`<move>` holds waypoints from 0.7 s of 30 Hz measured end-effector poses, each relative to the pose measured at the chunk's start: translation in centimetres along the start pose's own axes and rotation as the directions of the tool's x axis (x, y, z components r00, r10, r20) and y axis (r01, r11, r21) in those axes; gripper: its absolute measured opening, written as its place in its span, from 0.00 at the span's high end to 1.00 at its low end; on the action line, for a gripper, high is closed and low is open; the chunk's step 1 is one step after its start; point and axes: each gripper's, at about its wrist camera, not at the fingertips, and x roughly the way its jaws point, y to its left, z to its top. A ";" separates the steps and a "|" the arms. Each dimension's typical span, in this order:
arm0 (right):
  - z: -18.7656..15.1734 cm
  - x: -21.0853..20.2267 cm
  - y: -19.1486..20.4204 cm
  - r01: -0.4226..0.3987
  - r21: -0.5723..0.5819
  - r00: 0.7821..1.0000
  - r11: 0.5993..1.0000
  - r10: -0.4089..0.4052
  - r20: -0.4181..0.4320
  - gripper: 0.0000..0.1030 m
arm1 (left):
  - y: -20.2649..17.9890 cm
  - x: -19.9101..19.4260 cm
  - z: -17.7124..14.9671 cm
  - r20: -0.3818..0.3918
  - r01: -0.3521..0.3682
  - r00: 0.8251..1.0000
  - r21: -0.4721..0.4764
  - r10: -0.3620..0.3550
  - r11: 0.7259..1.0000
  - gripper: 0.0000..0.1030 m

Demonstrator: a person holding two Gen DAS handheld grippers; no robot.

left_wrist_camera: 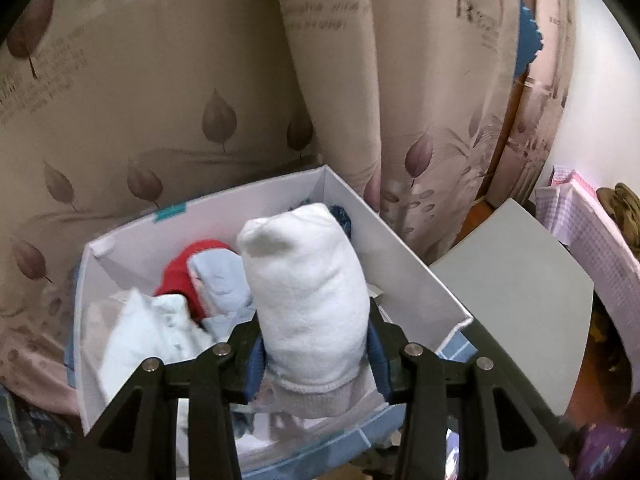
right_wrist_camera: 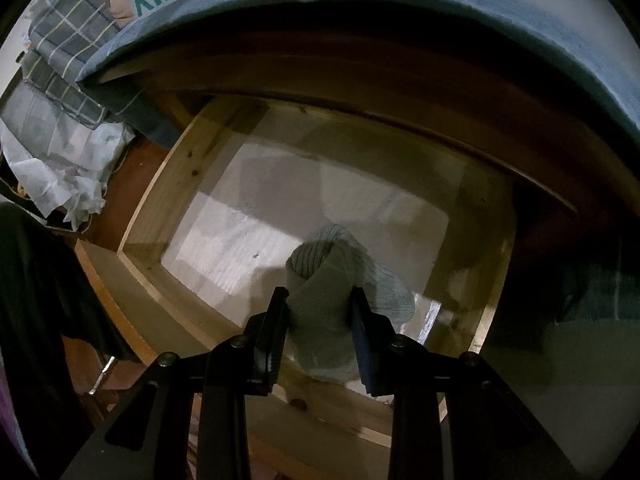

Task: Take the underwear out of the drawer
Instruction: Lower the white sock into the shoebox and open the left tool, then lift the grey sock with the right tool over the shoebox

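While clamped in left gripper point(left_wrist_camera: 316, 344), white roll point(left_wrist_camera: 304, 288) stands upright between blue pads, above white box point(left_wrist_camera: 416, 264). Box holds red piece point(left_wrist_camera: 188, 268), pale blue pieces point(left_wrist_camera: 220, 276), dark blue bit at back. Leaf-print curtain point(left_wrist_camera: 160, 92) behind box. Right gripper point(right_wrist_camera: 320, 320) jaws narrow, pinching grey roll point(right_wrist_camera: 328, 280) over wooden drawer point(right_wrist_camera: 192, 160); pale liner point(right_wrist_camera: 248, 216) on drawer floor.

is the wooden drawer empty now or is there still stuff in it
Nearly empty. In the right wrist view the wooden drawer shows a bare pale bottom; the only item there is a grey rolled bundle, clamped in the right gripper.
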 end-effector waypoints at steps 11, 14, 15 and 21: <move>0.1 0.5 -0.1 -0.008 0.008 1.000 1.000 0.008 -0.012 0.73 | 1.3 2.7 -0.8 -0.064 0.032 0.997 -0.070 -0.036 0.997 0.44; 0.1 0.6 -0.1 -0.007 0.009 1.000 1.000 0.007 -0.012 0.73 | 1.3 2.4 -0.9 -0.067 0.013 0.998 -0.073 -0.018 0.997 0.41; 0.1 0.6 -0.1 -0.005 0.007 1.000 1.000 0.005 -0.013 0.73 | 1.3 2.1 -0.9 -0.064 0.004 0.998 -0.070 -0.008 0.998 0.41; 0.0 0.8 -0.4 -0.002 0.014 1.000 1.000 0.002 -0.021 0.73 | 1.1 0.5 -0.9 -0.011 -0.038 0.999 -0.042 0.038 0.998 0.39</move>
